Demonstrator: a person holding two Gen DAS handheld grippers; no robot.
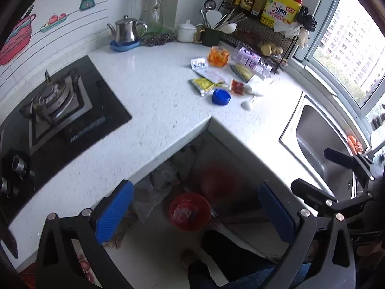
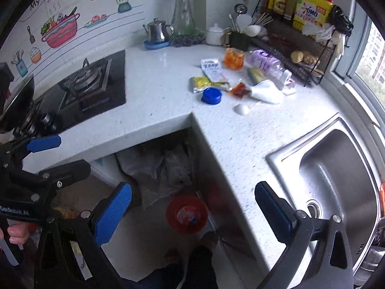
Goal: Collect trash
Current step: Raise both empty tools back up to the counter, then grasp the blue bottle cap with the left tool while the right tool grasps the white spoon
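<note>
**Litter bunched at the back corner, both pairs of fingers spread and empty**

On the white tabletop the trash lay in one loose cluster near the dish rack, well apart from both tools. Leftmost was the yellow foil packet, flat and crinkled; it looked light and limp, likely to slide under a push, so a pinch on a raised edge seemed the safer hold. Just beside it sat the blue cap, rigid and low (a hard rim that should take a squeeze across its width). Behind them lay a white printed sachet and an orange crumpled wrapper, the latter puffed up and probably springy, easy to grab anywhere. Further right were the small red sauce packet, which might be slick and could leak if squeezed hard, the clear plastic bottle on its side, light but prone to roll, and a white crumpled tissue, soft enough to grip at any fold. A small white piece lay alone nearer the front edge.

The left gripper and the right gripper both hovered over the gap below the tabletop, fingers wide apart and holding nothing. Down there on the floor stood the red bin, with something already in it.
</note>
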